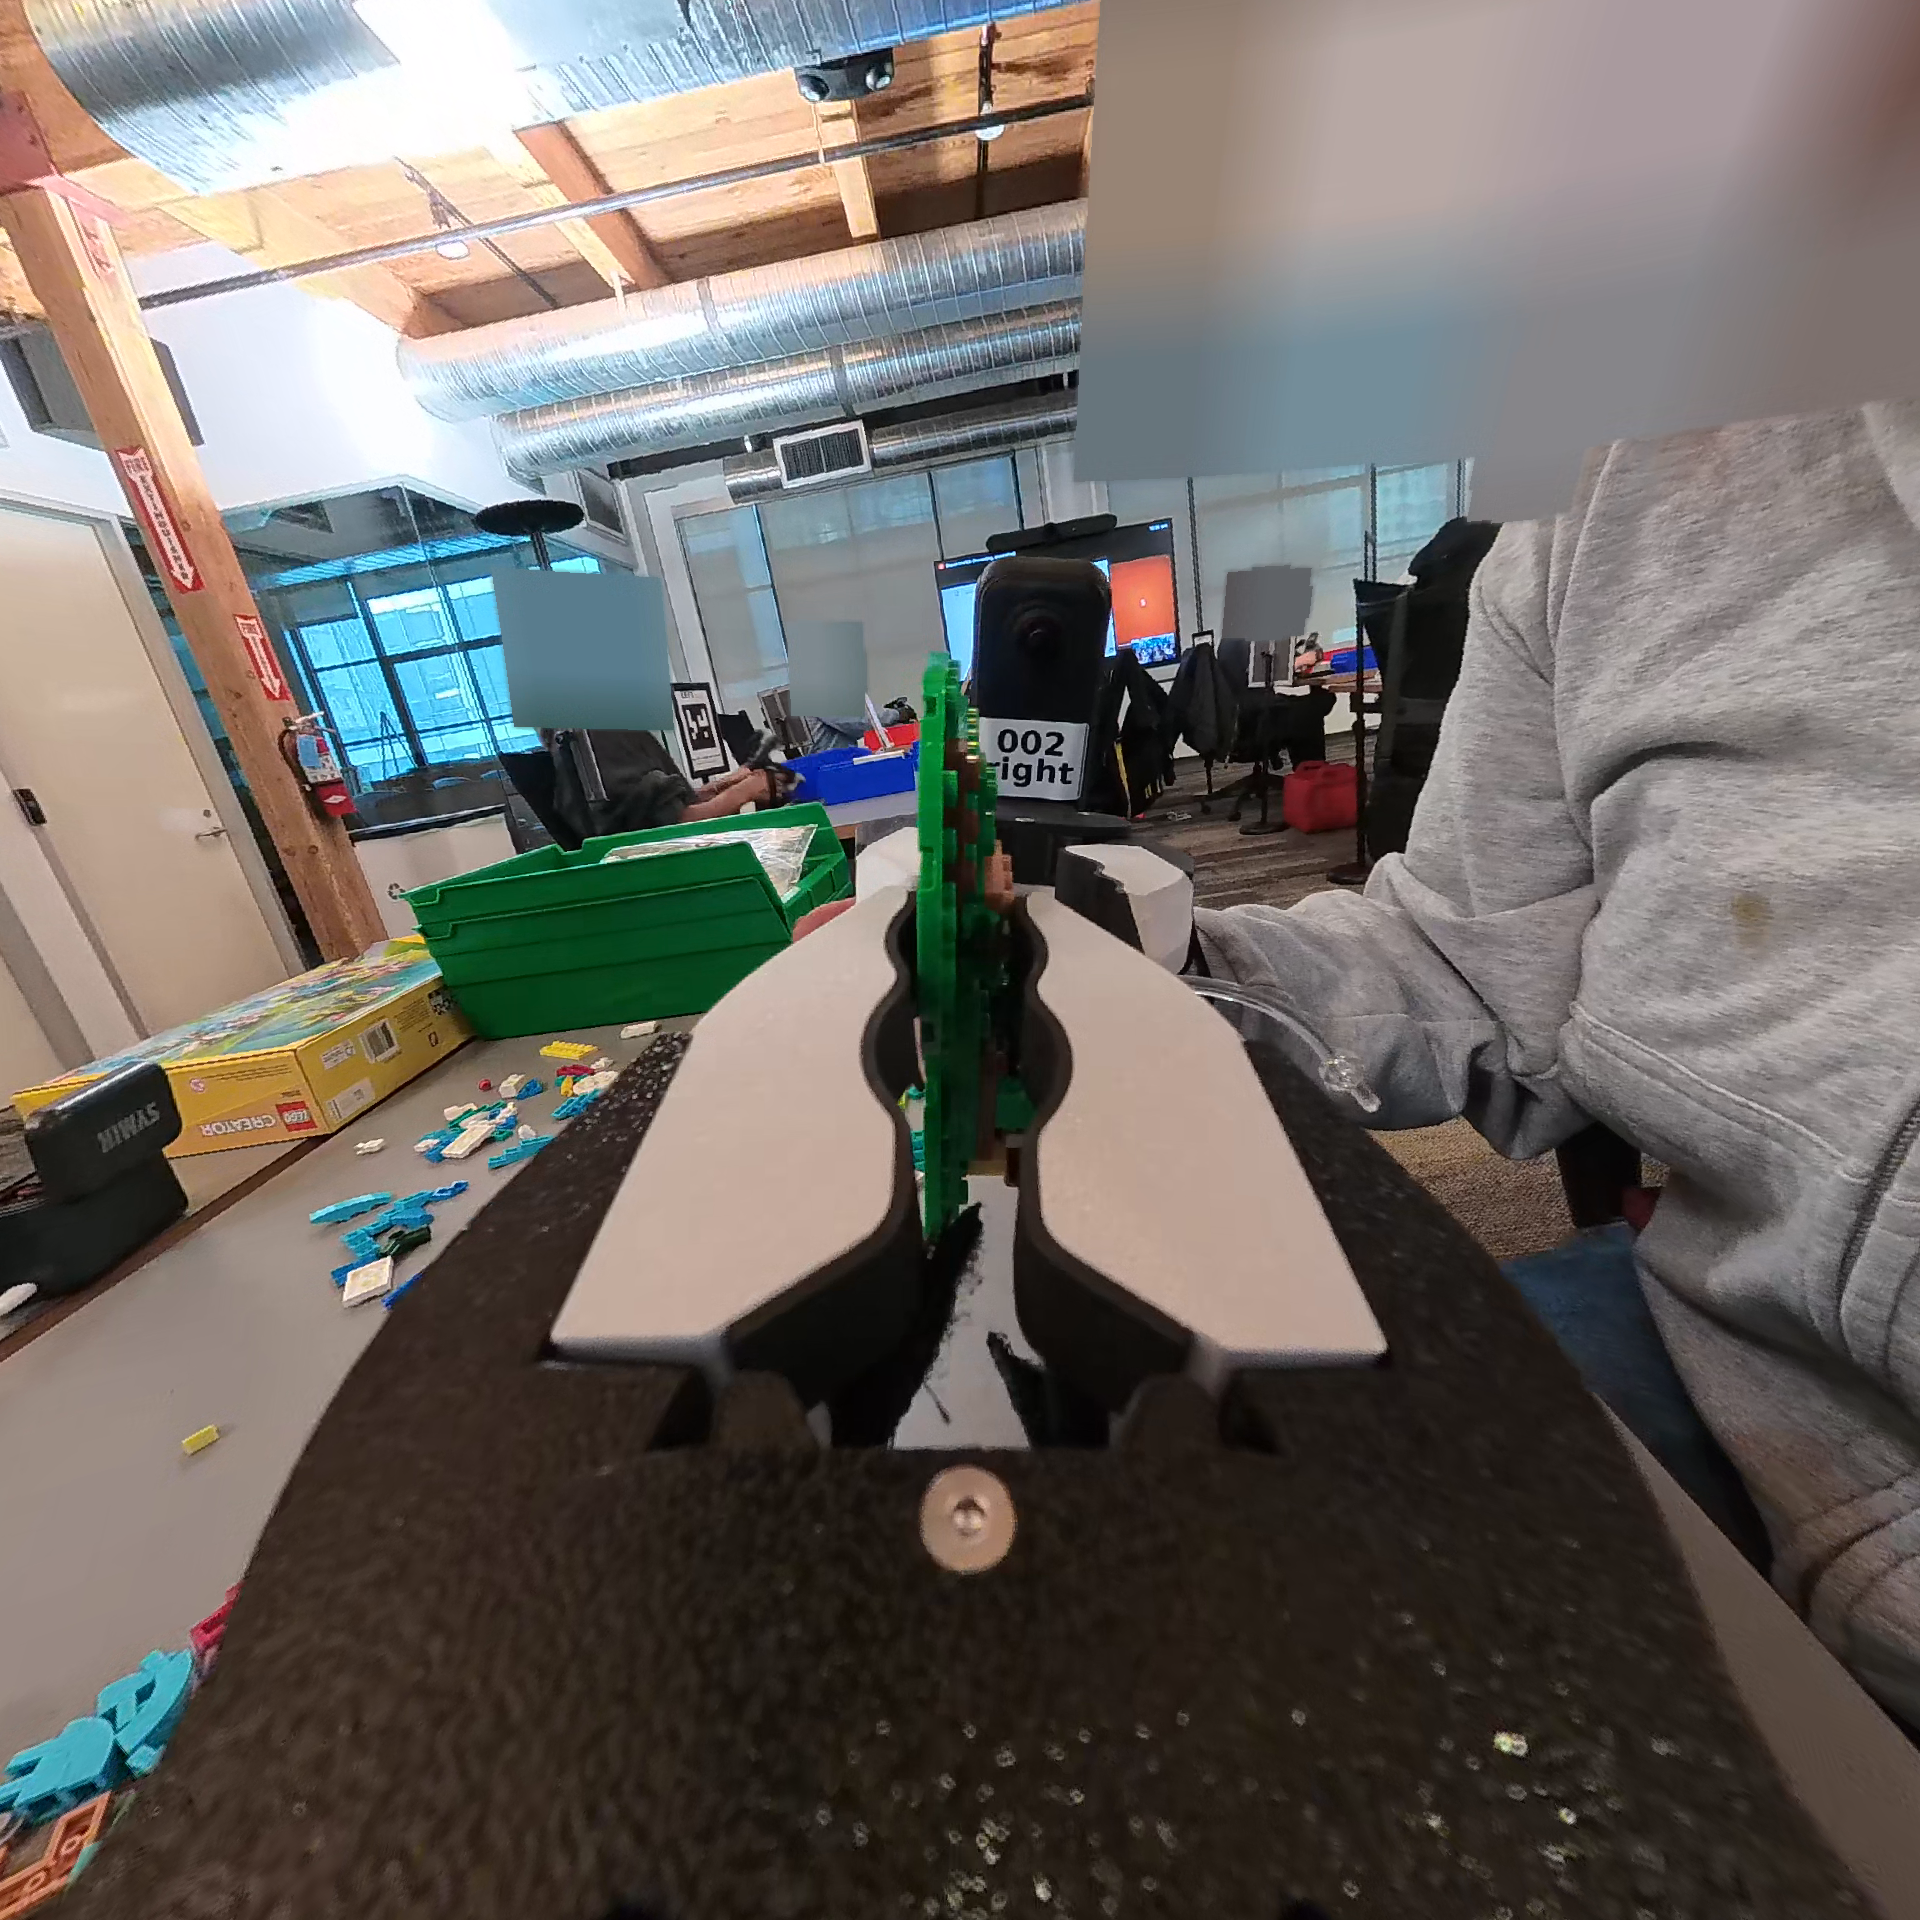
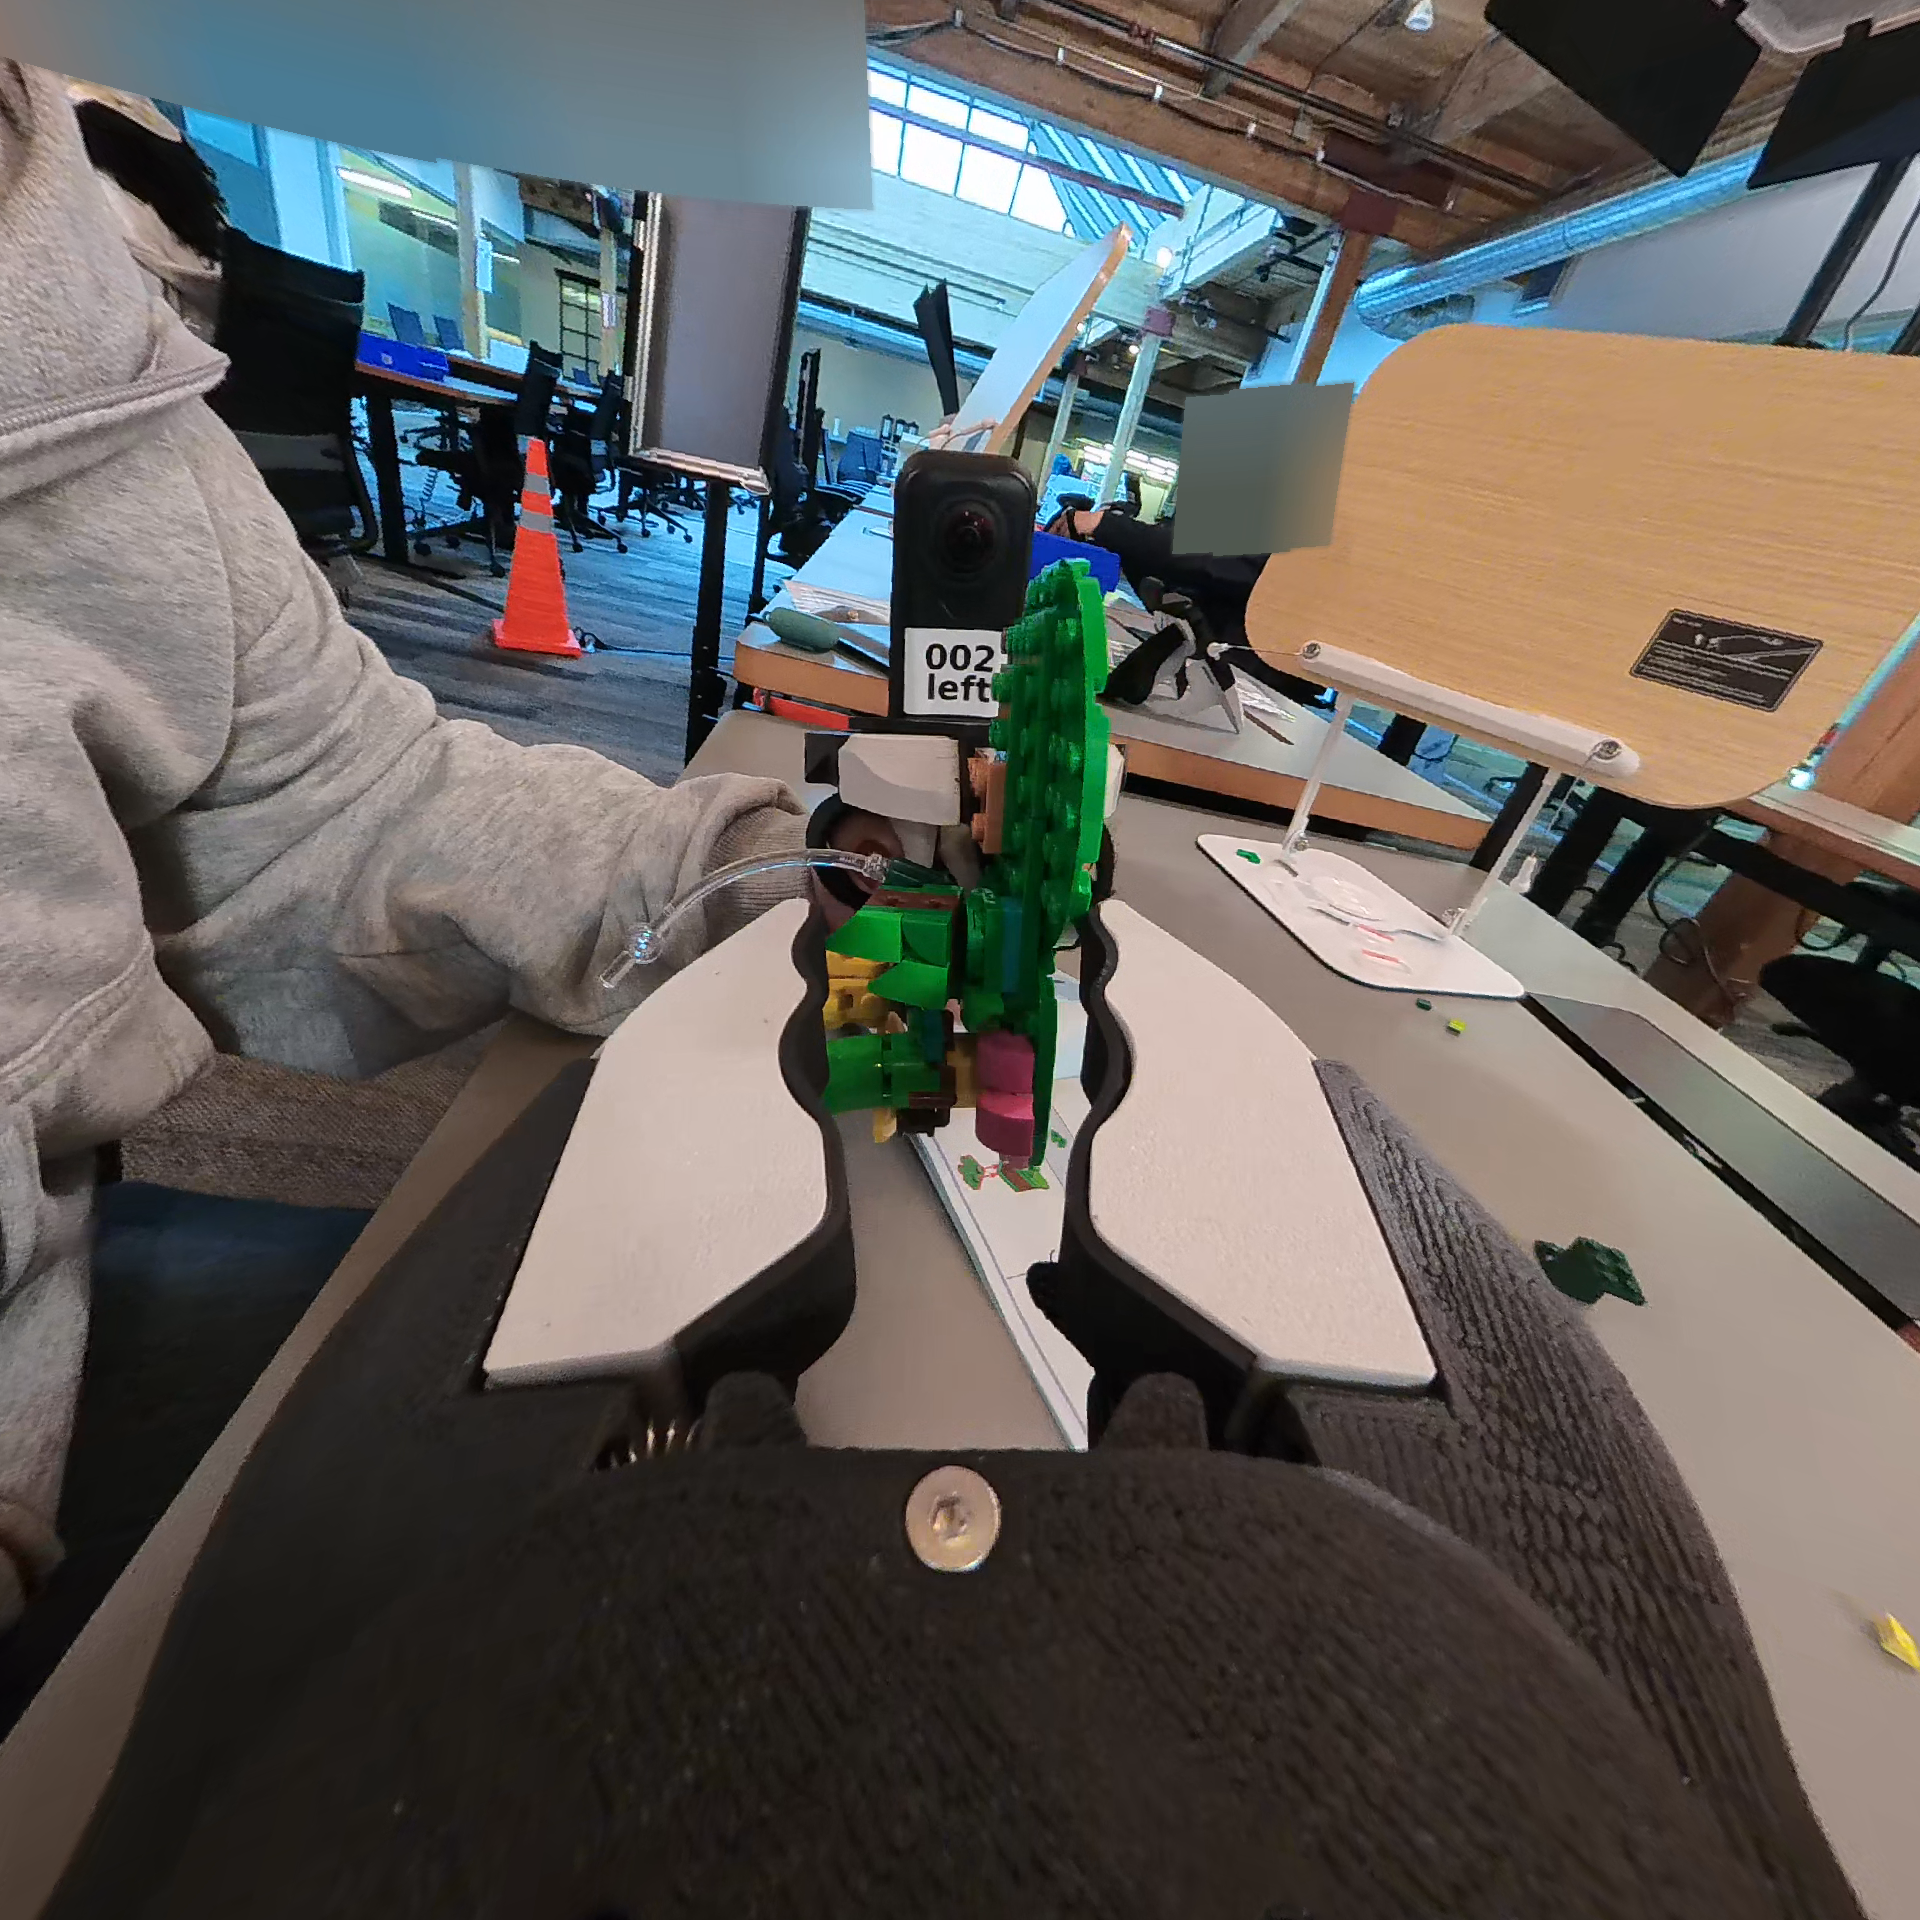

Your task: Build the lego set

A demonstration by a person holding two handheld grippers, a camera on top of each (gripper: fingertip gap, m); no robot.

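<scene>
From the left wrist view, I saw my left gripper clamped narrow on a brick-built model on a round green studded plate, the plate standing on edge between the white fingers, both pressing it. Just beyond the model, the right gripper faced me with its fingertips either side of it. Left of the model lay a stack of green plastic bins, a yellow cardboard box and scattered small turquoise and white bricks on the grey table. From the right wrist view, my right gripper stood half wide around the model's lower part; I could not tell whether its pads touched. Right of the model stood a light wooden board on a white stand.
</scene>
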